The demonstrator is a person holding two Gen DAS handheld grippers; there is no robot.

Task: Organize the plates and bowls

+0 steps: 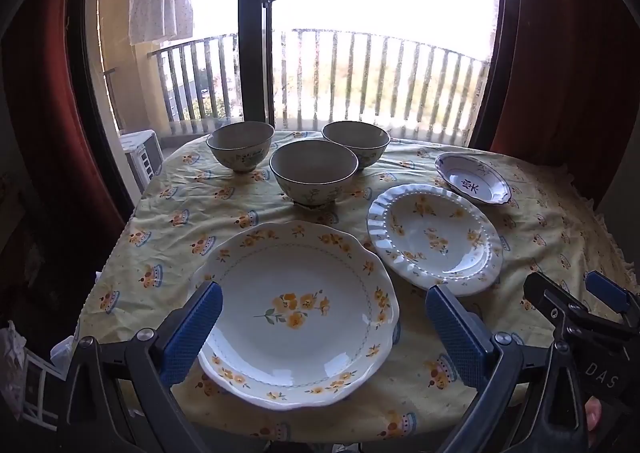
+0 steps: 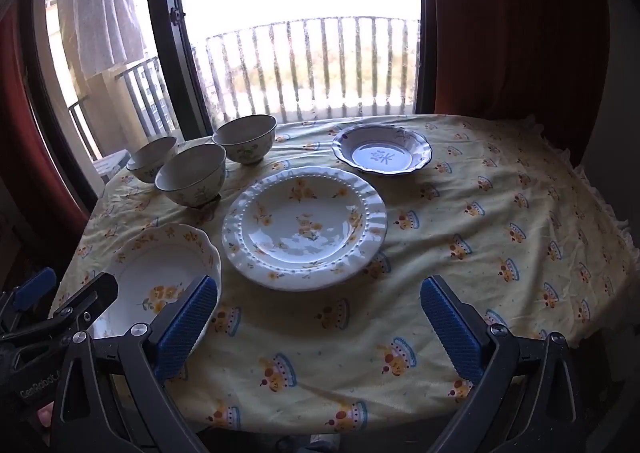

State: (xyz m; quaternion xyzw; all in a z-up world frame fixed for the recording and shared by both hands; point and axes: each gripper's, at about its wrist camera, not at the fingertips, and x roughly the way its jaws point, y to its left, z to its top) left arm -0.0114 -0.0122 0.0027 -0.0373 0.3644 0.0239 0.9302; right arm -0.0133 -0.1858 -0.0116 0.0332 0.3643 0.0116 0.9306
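Note:
A large scalloped plate with yellow flowers [image 1: 296,313] [image 2: 160,273] lies near the front left. A ribbed yellow-flower plate [image 1: 434,237] [image 2: 304,227] lies in the middle. A small blue-rimmed dish [image 1: 474,179] [image 2: 382,151] lies behind it. Three bowls stand at the back left: the near one [image 1: 314,173] [image 2: 191,175], the left one [image 1: 240,145] [image 2: 152,157], the right one [image 1: 356,143] [image 2: 245,139]. My left gripper [image 1: 324,317] is open and empty above the large plate. My right gripper [image 2: 318,313] is open and empty above the cloth.
The table carries a yellow patterned cloth [image 2: 500,233] with a frilled right edge. A balcony door and railing [image 1: 360,85] stand behind the table. Red curtains [image 2: 520,33] hang at both sides. The right gripper shows in the left wrist view [image 1: 580,305].

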